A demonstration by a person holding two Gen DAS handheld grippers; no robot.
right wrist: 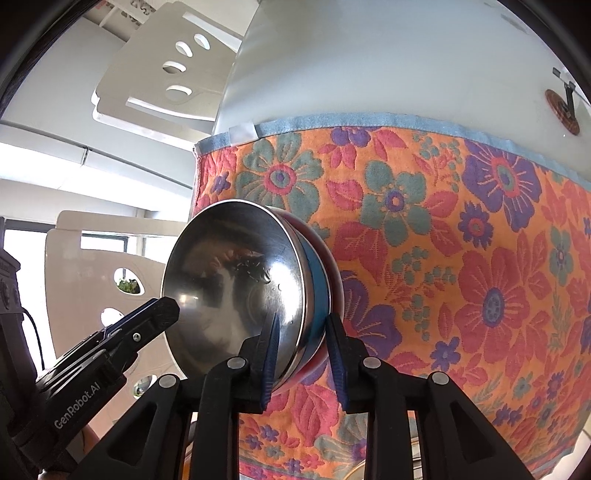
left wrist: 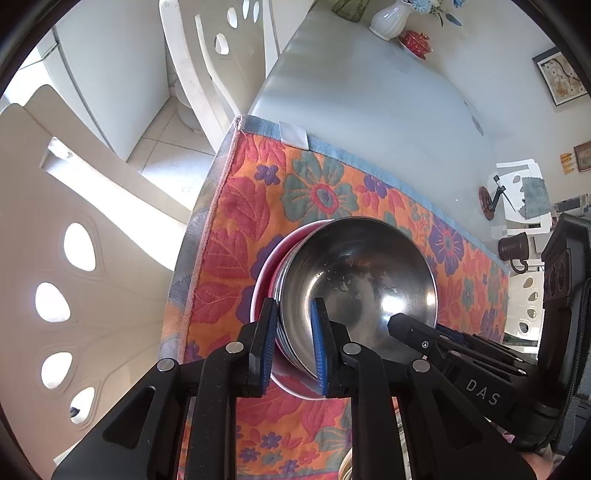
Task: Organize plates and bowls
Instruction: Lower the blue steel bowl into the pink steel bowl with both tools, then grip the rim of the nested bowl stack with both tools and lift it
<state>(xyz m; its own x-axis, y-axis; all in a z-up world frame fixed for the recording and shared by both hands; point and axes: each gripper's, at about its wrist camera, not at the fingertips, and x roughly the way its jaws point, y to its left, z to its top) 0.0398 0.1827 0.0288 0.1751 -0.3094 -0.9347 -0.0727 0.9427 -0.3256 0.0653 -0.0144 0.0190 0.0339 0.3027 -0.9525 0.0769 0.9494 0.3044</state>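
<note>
A steel bowl (left wrist: 362,266) (right wrist: 229,266) tops a nested stack resting on the floral cloth (left wrist: 314,192). Under it I see a blue bowl (right wrist: 316,280) and a pink dish (left wrist: 264,269). My left gripper (left wrist: 293,302) straddles the stack's near left rim, one blue pad inside the steel bowl and one outside. My right gripper (right wrist: 303,315) straddles the opposite rim the same way. Both sets of jaws stand slightly apart from the rim, with a thin gap at the pads. Each gripper's tip also shows in the other's view: the right gripper (left wrist: 402,325), the left gripper (right wrist: 162,310).
The cloth covers the near end of a white table (left wrist: 369,92), whose left edge (left wrist: 207,221) is close to the stack. White chairs (left wrist: 74,240) stand left. Far off are a white vase (left wrist: 391,18), a red dish (left wrist: 417,42), a brown mug (left wrist: 513,249) and a brown disc on a stand (left wrist: 487,201).
</note>
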